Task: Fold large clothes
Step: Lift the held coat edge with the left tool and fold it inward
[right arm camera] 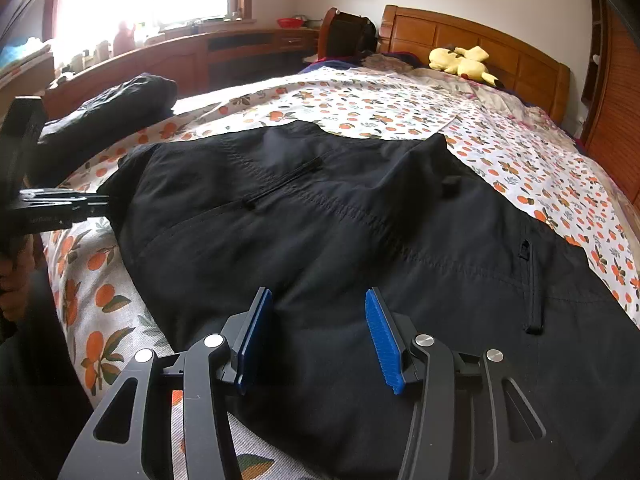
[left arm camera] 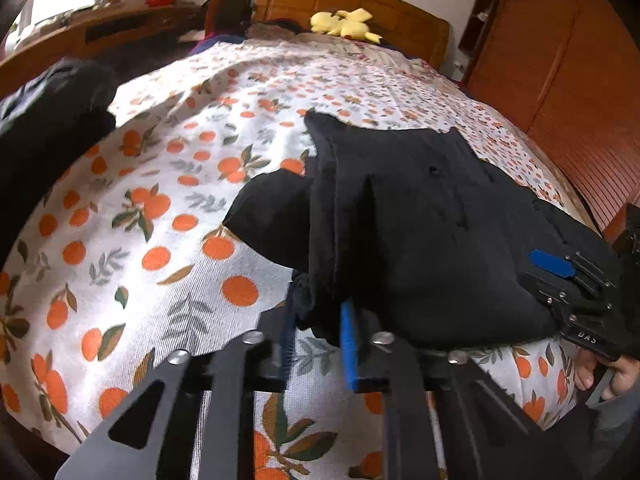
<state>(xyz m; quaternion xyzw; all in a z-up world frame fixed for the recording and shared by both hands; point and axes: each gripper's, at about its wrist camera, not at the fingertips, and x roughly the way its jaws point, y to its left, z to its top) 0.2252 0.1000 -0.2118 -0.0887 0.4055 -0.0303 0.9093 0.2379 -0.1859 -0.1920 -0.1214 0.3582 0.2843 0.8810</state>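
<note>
Left gripper point(left arm camera: 320, 340) apparently pinches the black garment's point(right arm camera: 320, 208) edge (right gripper point(right arm camera: 316, 340) spread above it).

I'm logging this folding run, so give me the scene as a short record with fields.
surface: bed with orange-print white bedspread
garment: black fabric trousers, spread flat
left claw: nearly shut on the garment's left edge
right claw: open over the garment's near edge
extras: yellow plush toy near the headboard; rolled black garment at far left
</note>
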